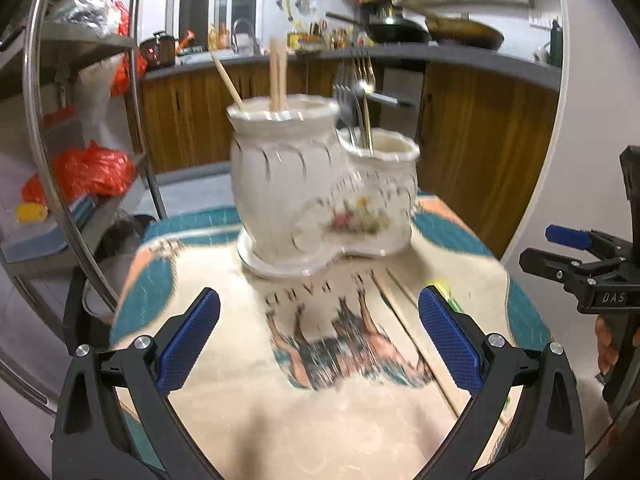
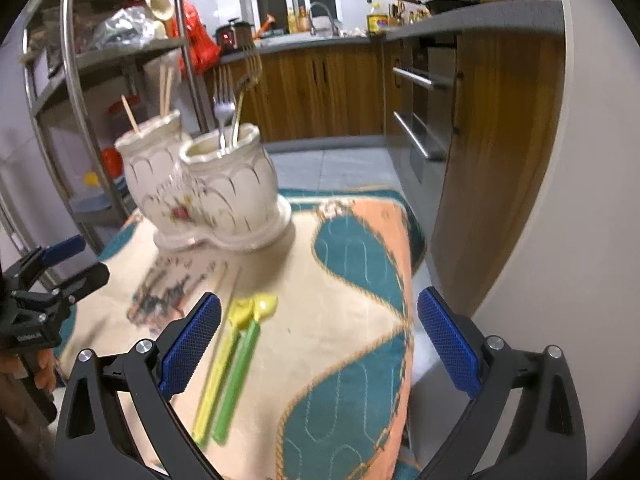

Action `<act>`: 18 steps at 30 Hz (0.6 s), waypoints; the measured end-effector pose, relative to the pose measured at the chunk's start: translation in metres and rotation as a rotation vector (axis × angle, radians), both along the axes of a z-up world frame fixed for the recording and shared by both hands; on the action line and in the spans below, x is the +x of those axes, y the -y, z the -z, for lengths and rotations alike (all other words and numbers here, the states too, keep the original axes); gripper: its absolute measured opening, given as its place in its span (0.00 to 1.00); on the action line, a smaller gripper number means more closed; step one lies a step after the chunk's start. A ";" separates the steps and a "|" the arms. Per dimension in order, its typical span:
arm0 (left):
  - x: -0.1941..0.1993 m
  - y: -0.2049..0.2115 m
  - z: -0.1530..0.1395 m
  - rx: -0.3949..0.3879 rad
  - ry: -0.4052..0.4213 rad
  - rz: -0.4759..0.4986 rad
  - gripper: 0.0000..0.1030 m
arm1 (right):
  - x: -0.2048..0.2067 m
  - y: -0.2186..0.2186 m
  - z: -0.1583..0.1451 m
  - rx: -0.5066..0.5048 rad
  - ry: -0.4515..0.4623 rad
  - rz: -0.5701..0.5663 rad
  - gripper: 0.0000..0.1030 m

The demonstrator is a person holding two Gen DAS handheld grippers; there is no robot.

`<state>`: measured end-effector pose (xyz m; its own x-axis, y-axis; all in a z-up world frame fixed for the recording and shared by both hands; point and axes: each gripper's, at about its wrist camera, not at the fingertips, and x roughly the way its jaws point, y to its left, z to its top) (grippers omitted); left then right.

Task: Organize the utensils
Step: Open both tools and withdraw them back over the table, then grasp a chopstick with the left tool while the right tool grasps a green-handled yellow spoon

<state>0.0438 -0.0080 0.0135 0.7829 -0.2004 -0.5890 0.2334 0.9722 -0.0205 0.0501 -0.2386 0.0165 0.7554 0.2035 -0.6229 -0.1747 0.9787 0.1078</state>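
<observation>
A white ceramic two-cup utensil holder (image 2: 208, 188) stands at the far side of the patterned tablecloth (image 2: 352, 320), wooden chopsticks (image 1: 277, 76) in its taller cup and metal forks (image 2: 224, 108) in the lower one. Near the right gripper (image 2: 320, 344), a yellow spoon (image 2: 224, 364) and a green spoon (image 2: 240, 376) lie side by side, touching. Loose chopsticks (image 1: 416, 332) lie left of them. The left gripper (image 1: 320, 344) and the right one both gape wide, holding nothing.

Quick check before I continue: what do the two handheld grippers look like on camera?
Both match: the left gripper and right gripper have black angular plastic arms, silver screw heads at the joints, and blue cross-hatched finger pads. The right one's body carries white "DAS" lettering. No cables or sleeves show.
</observation>
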 end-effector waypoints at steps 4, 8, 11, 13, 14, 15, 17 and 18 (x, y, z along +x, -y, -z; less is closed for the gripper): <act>0.000 0.011 0.016 0.000 -0.058 0.020 0.95 | -0.002 -0.001 0.013 -0.033 -0.040 -0.009 0.95; 0.001 0.022 0.026 0.020 -0.099 0.040 0.95 | -0.006 0.000 0.021 -0.051 -0.055 -0.015 0.95; 0.002 0.029 0.033 0.026 -0.128 0.050 0.95 | -0.007 0.002 0.029 -0.044 -0.087 -0.027 0.95; 0.004 0.033 0.037 0.030 -0.145 0.054 0.95 | -0.007 0.002 0.032 -0.042 -0.099 -0.037 0.95; 0.004 0.036 0.039 0.033 -0.156 0.060 0.94 | -0.007 0.002 0.032 -0.040 -0.103 -0.044 0.95; 0.004 0.038 0.040 0.034 -0.164 0.067 0.94 | -0.007 0.001 0.033 -0.037 -0.109 -0.055 0.95; 0.004 0.042 0.044 0.041 -0.181 0.082 0.94 | -0.007 -0.002 0.034 -0.030 -0.122 -0.080 0.95; 0.004 0.043 0.044 0.045 -0.187 0.086 0.94 | -0.007 -0.005 0.035 -0.027 -0.130 -0.099 0.95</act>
